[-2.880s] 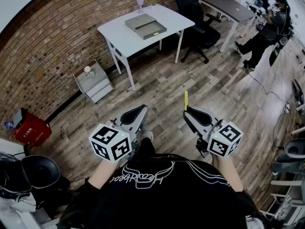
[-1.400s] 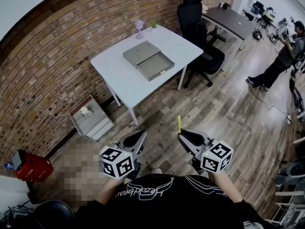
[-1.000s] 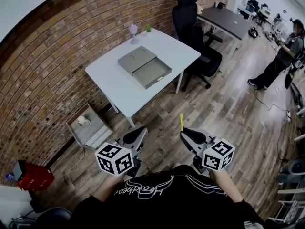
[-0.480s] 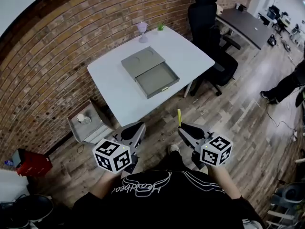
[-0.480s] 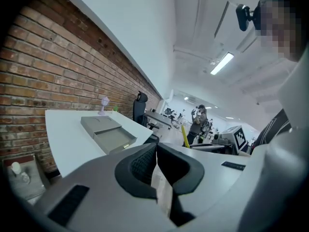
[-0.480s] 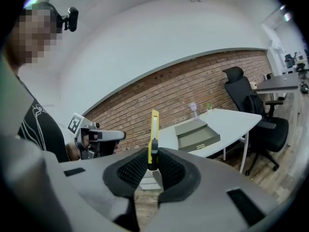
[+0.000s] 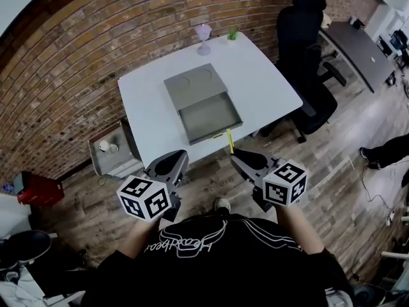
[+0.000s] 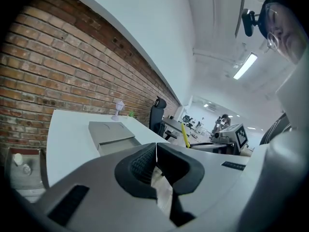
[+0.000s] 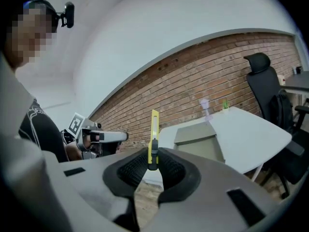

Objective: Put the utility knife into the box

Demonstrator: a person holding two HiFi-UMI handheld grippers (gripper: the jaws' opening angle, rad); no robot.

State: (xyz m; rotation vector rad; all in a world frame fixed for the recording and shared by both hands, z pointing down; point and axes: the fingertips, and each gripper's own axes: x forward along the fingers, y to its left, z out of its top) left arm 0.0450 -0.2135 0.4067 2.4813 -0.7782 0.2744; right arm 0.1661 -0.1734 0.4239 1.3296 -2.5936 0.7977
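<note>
A yellow utility knife stands upright between the pads of my right gripper, which is shut on its lower end; in the right gripper view the knife rises from that gripper. The grey box lies on the white table just ahead, its tray slid open toward me. The box shows behind the knife. My left gripper hangs beside the right one, below the table's near edge. Its pads meet with nothing between them. The box also shows past it.
A purple vase and a small green plant stand at the table's far edge by the brick wall. A black office chair is to the right, a low grey cabinet and a red crate to the left.
The person has walked up to the table, so table and box now lie much closer, just ahead of the grippers. Both grippers keep their pose, the knife still in the right one.
</note>
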